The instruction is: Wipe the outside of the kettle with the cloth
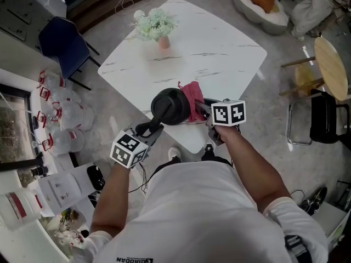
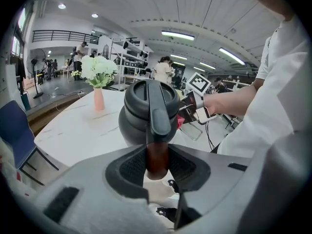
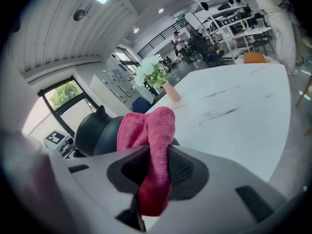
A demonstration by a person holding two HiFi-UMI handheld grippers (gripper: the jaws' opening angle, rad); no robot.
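Nearest you, your left gripper [image 2: 157,165] is clamped on the kettle's handle [image 2: 157,152], with the jaws partway closed and the brown grip pinched between the pads. That reads as a steadying hold, so the body will not slide or spin under wiping pressure. The handle sticks out at the kettle's 7 o'clock, toward you.

Your right gripper [image 3: 156,172] pinches the cloth [image 3: 152,126] in narrow jaws. A fold is bunched ahead of the tips and a tail hangs below, which gives you a soft pad to press with rather than bare jaws.

The kettle [image 1: 168,107] is at the near corner of the table [image 1: 219,53], lid on. The cloth is at its 3 o'clock, against or just beside the side wall; I cannot tell if it truly touches. Judged from this, wiping that flank is the step in hand.

Farther off, at 12 o'clock, flowers [image 1: 155,23] stand well apart from the kettle.
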